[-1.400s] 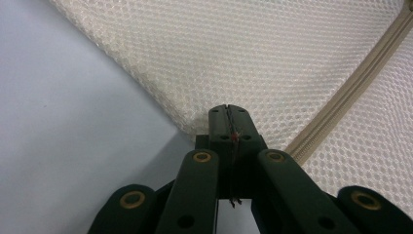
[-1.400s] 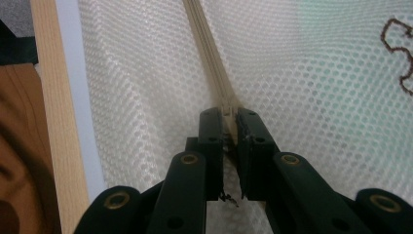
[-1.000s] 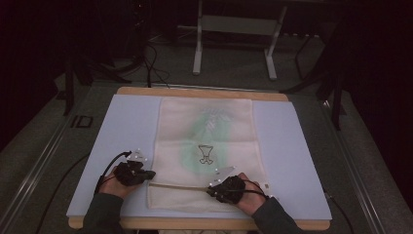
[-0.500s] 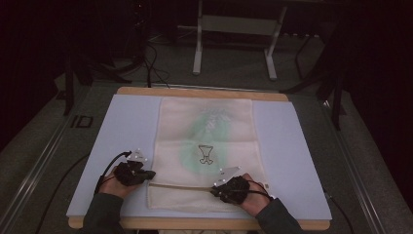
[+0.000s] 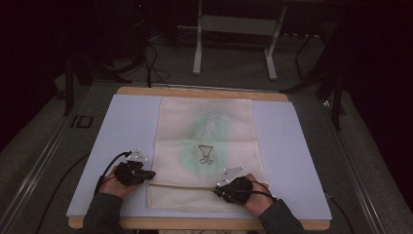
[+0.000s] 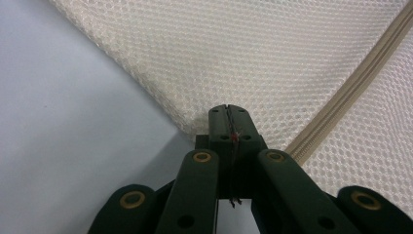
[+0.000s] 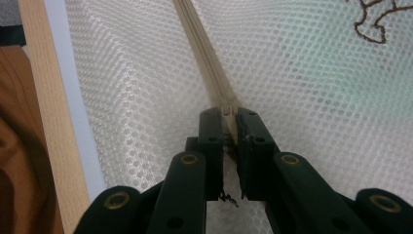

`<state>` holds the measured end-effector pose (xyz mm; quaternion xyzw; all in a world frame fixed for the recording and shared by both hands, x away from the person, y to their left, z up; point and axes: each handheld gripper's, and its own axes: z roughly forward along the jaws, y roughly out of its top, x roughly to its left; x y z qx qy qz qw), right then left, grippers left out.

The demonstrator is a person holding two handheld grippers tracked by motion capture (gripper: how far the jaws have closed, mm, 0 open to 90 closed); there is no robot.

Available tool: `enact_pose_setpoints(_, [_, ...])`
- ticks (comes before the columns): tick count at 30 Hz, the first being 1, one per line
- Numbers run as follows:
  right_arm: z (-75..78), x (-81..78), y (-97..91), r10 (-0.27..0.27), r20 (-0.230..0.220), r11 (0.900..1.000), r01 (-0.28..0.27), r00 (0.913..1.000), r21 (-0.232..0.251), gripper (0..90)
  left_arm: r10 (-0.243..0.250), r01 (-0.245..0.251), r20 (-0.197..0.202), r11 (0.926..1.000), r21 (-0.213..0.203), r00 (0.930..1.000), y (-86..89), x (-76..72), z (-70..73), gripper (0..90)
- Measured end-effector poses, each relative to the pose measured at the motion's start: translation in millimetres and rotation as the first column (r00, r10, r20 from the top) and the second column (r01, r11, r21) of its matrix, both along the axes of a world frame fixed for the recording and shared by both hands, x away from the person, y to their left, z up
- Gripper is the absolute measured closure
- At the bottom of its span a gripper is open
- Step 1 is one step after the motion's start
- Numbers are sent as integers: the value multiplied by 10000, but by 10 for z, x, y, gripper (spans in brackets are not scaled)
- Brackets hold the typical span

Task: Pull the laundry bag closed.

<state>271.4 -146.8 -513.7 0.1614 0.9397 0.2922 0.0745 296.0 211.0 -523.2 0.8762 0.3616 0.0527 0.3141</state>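
Since the earlier frames the right gripper [image 5: 229, 181] has moved to the right along the zipper [image 5: 182, 186], away from the left gripper [image 5: 146, 174], which has stayed at its place on the left edge of the mesh bag [image 5: 207, 131]. The bag lies flat on the pale blue mat [image 5: 287, 146] that covers the wooden table [image 5: 204, 91], with a green garment showing through the mesh and a small dark embroidered mark [image 5: 205, 154] ahead of both grippers. In the left gripper view the jaws of the left gripper [image 6: 228, 111] are pressed fully together, and the corner of the mesh bag [image 6: 253, 53] is pinched between them; the zipper [image 6: 350, 80] runs away diagonally to the right of the jaws, and the blue mat [image 6: 63, 122] is on their left. In the right gripper view the jaws of the right gripper [image 7: 229, 114] are almost closed, with only a narrow slit, and they hold a small pale piece at the end of the zipper [image 7: 204, 53], probably the slider. The zipper goes straight ahead from the jaw tips, mesh is on both sides, and the wooden table edge [image 7: 46, 112] is far to the left.
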Motion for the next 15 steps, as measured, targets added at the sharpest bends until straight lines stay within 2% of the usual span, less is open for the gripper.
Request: enact_pose_setpoints(15, [5,4,-101,-160,73,9998,161,9998,-143,822,-2,2,-20,10000,-15,10000,-2,3,0,899])
